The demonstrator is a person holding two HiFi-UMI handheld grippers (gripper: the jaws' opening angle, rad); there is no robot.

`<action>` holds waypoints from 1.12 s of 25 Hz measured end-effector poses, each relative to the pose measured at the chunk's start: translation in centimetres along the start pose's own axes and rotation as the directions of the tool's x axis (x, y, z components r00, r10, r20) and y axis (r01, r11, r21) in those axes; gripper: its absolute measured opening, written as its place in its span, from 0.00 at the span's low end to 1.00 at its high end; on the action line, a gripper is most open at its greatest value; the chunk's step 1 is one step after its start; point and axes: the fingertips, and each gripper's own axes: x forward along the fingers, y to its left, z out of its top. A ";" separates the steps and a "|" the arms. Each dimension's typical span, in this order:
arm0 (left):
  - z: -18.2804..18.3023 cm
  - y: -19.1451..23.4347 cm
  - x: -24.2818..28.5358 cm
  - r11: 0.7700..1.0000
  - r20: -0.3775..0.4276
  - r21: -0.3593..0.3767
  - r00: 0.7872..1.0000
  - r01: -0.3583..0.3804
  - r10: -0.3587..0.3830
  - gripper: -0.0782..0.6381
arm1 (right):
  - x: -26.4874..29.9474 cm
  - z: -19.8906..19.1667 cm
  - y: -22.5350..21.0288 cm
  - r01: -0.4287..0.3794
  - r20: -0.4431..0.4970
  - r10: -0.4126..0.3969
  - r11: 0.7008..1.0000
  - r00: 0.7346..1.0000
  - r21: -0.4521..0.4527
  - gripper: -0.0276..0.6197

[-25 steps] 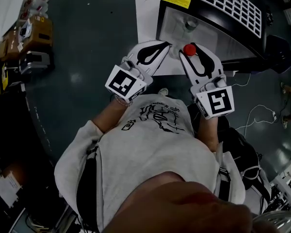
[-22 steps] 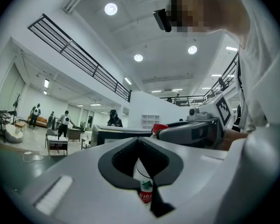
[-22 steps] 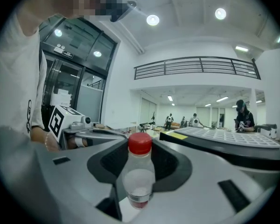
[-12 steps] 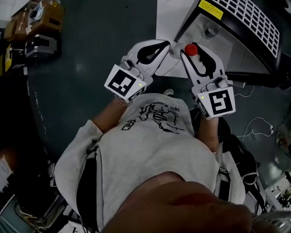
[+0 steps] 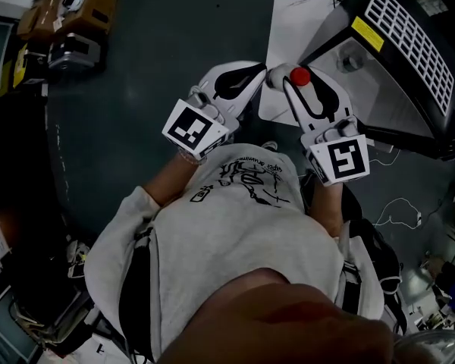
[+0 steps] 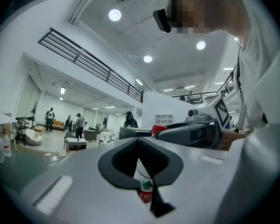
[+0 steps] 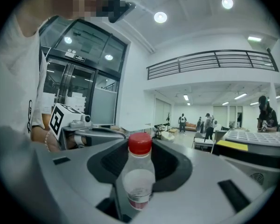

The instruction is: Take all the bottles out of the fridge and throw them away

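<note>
In the head view my right gripper [image 5: 302,82] is shut on a clear bottle with a red cap [image 5: 299,76]. The right gripper view shows that bottle [image 7: 139,176] upright between the jaws of the right gripper [image 7: 140,148]. Beside it, my left gripper [image 5: 259,73] has its jaws closed, and the left gripper view shows a second clear bottle with a red and green label [image 6: 145,190] held inside the left gripper [image 6: 139,141]. The black fridge with a white grille [image 5: 409,44] stands at the upper right, beyond both grippers.
A white panel [image 5: 299,21] lies on the dark floor by the fridge. Cardboard boxes and gear [image 5: 68,21] sit at the upper left. A white cable [image 5: 398,203] trails on the floor at the right. People stand far off in the hall [image 7: 209,125].
The fridge has slid toward the upper right of the head view and the boxes have shifted right. Both grippers keep the same pose and hold.
</note>
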 end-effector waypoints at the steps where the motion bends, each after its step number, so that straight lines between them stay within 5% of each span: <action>1: 0.1 0.4 -0.4 1.000 0.001 0.000 1.000 -0.007 0.007 0.12 | 0.4 0.1 0.4 -0.009 0.000 0.009 1.000 1.000 -0.004 0.28; 28: 0.4 7.5 -11.4 0.994 0.004 -0.027 0.994 -0.110 0.110 0.12 | 9.2 2.3 9.6 -0.098 -0.007 0.098 0.995 0.995 -0.018 0.28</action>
